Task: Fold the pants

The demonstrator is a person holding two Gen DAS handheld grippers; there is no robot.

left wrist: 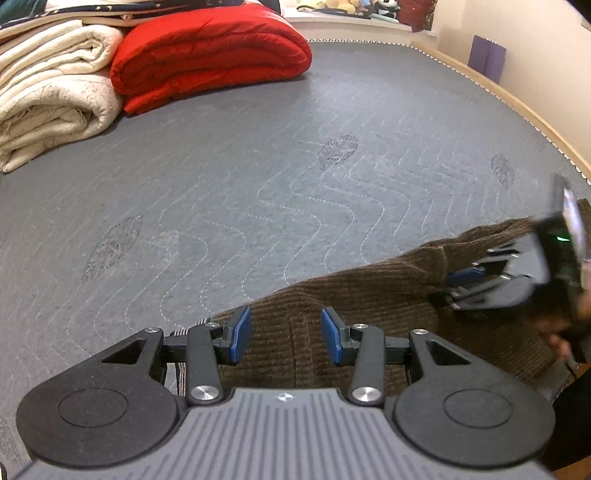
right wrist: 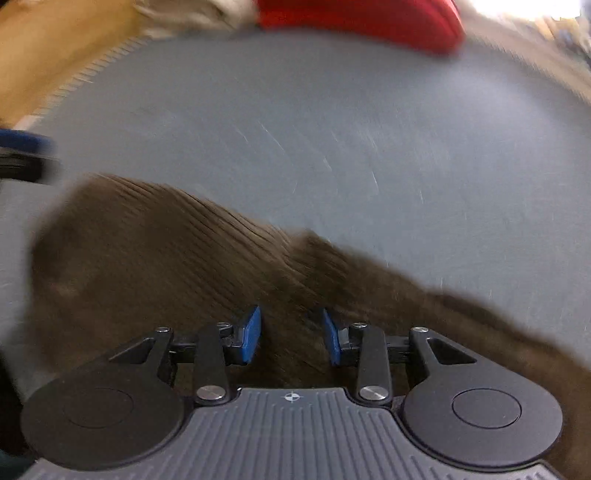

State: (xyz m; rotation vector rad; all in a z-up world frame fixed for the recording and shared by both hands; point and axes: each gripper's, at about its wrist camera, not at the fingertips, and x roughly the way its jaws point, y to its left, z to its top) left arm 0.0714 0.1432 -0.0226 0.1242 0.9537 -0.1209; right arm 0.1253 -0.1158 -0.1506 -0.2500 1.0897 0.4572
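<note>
Both tongs pointed steeply down over the brown ribbed pants (left wrist: 369, 314), which lay flat on the grey quilted mattress (left wrist: 258, 177). Left gripper (left wrist: 286, 334): jaws parted, blue pads (left wrist: 240, 334) standing clear on either side of a lengthwise seam or fold in the cloth directly beneath, nothing pinched between them. Right gripper (right wrist: 291, 336): jaws likewise released, with the corduroy-like fabric below and between the pads but not pressed by them; its view was streaked with motion blur, so finer detail there could not be read. In the left wrist view the right gripper (left wrist: 465, 284) appeared just to the right of the left one, low over the same garment, with a part of the person's hand (left wrist: 561, 328) behind it.

Just ahead of the left tongs the garment's edge ended and bare mattress began; the cloth ran on to the right, past the right tongs, toward the mattress's piped border (left wrist: 517, 107). Whether waistband or leg hems lay under either tool could not be told.

Farther ahead and to the left sat a folded red quilt (left wrist: 210, 55) beside a stack of cream blankets (left wrist: 55, 92); soft toys (left wrist: 343, 5) lined a ledge beyond.

Judged step: between grasps, with both tools positioned over the pants to take new hold. The next move would call for lowering each tool until its pads straddled an edge or layer, clenching on it, then lifting both together to carry one part over the other.
</note>
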